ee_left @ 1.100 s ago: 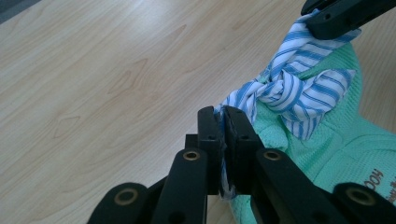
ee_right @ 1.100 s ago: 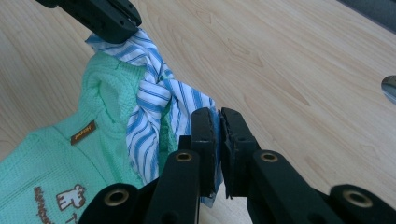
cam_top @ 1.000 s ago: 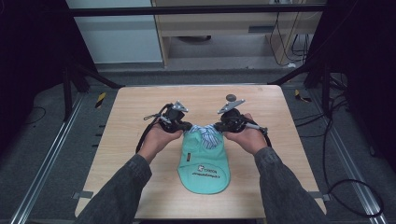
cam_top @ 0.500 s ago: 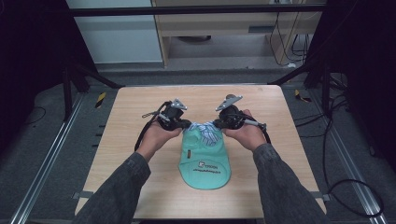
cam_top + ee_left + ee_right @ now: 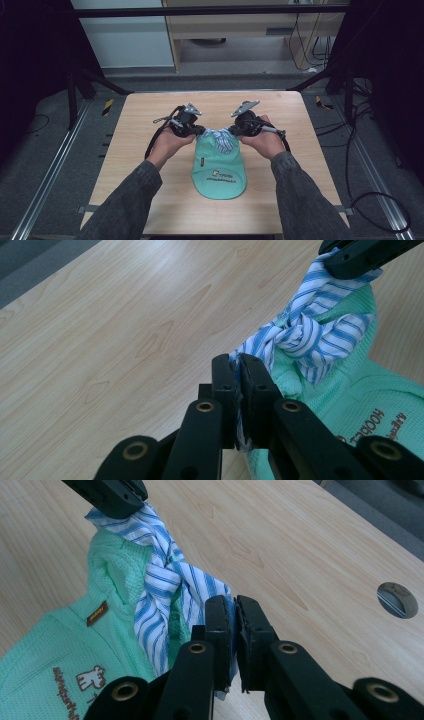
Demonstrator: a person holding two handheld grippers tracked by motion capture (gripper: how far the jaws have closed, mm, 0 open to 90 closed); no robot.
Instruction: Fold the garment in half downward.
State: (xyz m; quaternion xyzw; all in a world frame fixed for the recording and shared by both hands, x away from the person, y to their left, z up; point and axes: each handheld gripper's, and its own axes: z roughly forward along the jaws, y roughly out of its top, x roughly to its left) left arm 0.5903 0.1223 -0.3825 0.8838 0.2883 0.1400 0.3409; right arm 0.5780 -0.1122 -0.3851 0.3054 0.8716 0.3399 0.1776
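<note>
**Both jaws clamped on the striped tie**

My left gripper is closed on one end of the blue-and-white striped strip, the cloth pinched between its jaws. My right gripper is clamped on the other end. The strip is knotted between them, at the far end of the mint green garment, which lies flat mid-counter between my hands. A round hole sits in the counter beyond.

A light wooden table sits mid-frame in the high view. On it, centre and slightly low, lies a mint-green garment with a blue-striped cloth knotted at its upper end. A round hole pierces the tabletop at the right of the right gripper view.
</note>
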